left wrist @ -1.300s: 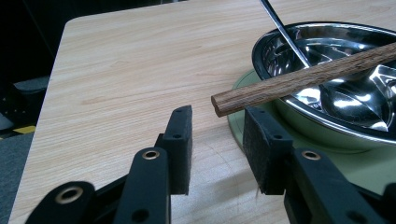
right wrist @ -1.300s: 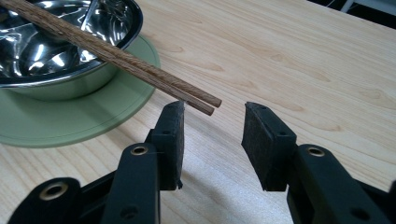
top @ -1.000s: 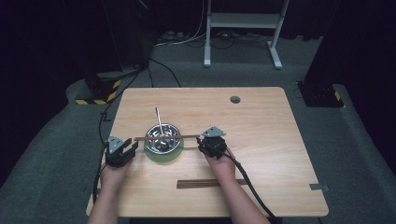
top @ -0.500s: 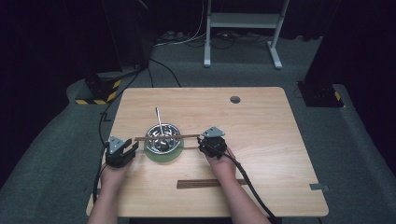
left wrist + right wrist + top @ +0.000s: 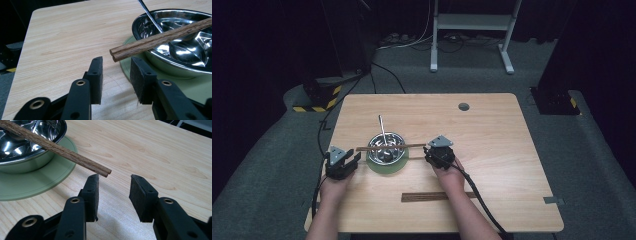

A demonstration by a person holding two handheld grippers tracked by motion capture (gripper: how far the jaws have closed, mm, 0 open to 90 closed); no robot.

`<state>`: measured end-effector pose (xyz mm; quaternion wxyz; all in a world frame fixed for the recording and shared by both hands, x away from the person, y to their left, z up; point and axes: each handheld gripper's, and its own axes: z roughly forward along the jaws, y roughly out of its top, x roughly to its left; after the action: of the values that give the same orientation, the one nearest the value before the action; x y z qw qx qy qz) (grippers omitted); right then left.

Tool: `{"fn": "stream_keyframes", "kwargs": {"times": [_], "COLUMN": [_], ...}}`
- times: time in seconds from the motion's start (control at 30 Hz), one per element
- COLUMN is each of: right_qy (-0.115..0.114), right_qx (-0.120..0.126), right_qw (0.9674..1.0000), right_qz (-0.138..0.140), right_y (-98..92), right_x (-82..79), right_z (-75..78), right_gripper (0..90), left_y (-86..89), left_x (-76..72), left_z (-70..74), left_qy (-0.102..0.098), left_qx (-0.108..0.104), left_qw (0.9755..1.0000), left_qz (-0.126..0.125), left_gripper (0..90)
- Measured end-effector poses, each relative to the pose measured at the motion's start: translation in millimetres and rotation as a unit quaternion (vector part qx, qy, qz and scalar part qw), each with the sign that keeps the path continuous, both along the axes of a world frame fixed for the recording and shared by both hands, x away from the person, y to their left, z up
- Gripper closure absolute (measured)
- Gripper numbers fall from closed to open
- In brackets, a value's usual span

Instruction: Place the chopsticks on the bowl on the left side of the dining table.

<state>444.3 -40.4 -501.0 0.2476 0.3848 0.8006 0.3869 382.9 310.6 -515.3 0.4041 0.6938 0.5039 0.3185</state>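
With the chopsticks (image 5: 390, 147) resting across the bowl (image 5: 386, 148), each hand-held gripper, left (image 5: 343, 162) and right (image 5: 438, 152), is open and empty beside it; probably retract next.

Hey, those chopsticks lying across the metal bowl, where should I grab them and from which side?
Probably by an overhanging end. The chopsticks rest as a level pair across the bowl rim, both tips jutting out free. The open left gripper already faces one tip; come in level from that outer side and close across both sticks.

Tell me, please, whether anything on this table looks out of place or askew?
Nothing spilled or damaged. The chopsticks lie across the steel bowl rim, ends overhanging both sides; a second wooden pair lies on the table.
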Motion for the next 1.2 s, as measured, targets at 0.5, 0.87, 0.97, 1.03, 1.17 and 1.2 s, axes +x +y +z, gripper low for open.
{"fn": "stream_keyframes", "kwargs": {"times": [0.5, 0.87, 0.97, 1.03, 1.17, 1.2], "right_qy": [-0.003, -0.004, -0.010, -0.008, -0.014, -0.014], "right_qx": [0.000, 0.009, 0.006, 0.013, 0.025, 0.025], "right_qw": [1.0000, 0.9999, 0.9999, 0.9998, 0.9996, 0.9996], "right_qz": [0.003, 0.003, 0.009, 0.009, 0.006, 0.006], "right_y": [-1.7, -6.6, -12.3, -18.9, -39.8, -39.8], "right_x": [-2.5, -11.6, -18.0, -22.8, -35.6, -35.6], "right_z": [-0.2, 5.4, 8.0, 10.1, 14.3, 14.3], "right_gripper": [58.7, 56.2, 54.3, 51.7, 47.6, 47.6], "left_y": [1.5, 3.5, 2.1, 1.3, -0.4, -0.4], "left_x": [0.7, -3.9, -7.2, -10.0, -16.9, -16.9], "left_z": [-0.6, 0.9, 3.7, 6.5, 13.5, 13.5], "left_qy": [0.000, 0.006, 0.013, 0.015, 0.015, 0.015], "left_qx": [-0.003, -0.005, -0.006, -0.010, -0.011, -0.011], "left_qw": [1.0000, 0.9999, 0.9998, 0.9998, 0.9995, 0.9995], "left_qz": [0.006, 0.008, 0.010, 0.013, 0.026, 0.026], "left_gripper": [62.9, 60.6, 58.1, 54.9, 51.1, 50.5]}}
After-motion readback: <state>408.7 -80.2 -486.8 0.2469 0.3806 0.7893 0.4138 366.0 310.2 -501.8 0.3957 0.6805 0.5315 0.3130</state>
